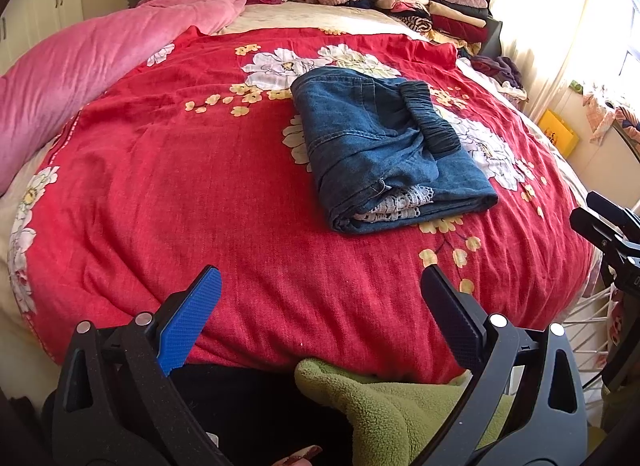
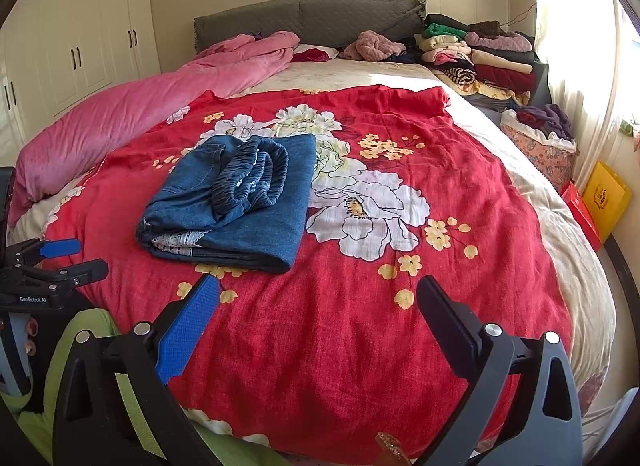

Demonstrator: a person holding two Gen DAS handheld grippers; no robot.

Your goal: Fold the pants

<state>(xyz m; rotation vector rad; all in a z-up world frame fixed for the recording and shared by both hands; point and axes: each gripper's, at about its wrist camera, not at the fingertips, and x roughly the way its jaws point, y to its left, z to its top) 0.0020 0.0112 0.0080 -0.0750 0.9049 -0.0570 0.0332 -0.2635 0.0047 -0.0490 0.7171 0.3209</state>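
Blue denim pants (image 1: pixel 384 145) lie folded into a compact bundle on the red floral bedspread (image 1: pixel 200 169), elastic waistband on top and white lace trim showing at the near end. In the right wrist view the pants (image 2: pixel 236 201) sit left of centre. My left gripper (image 1: pixel 320 298) hangs open over the near edge of the bed, well short of the pants, nothing between its fingers. My right gripper (image 2: pixel 320 302) is also open and empty, just near of the bundle's corner. The left gripper (image 2: pixel 68 254) shows at the left edge of the right wrist view.
A pink duvet (image 2: pixel 120 113) lies along the left side. Stacks of folded clothes (image 2: pixel 480 53) fill the back right corner by the grey headboard (image 2: pixel 312 17). A basket of clothes (image 2: pixel 540 141) and a yellow bag (image 2: pixel 604 193) stand right of the bed. A green fleece sleeve (image 1: pixel 392 406) is below.
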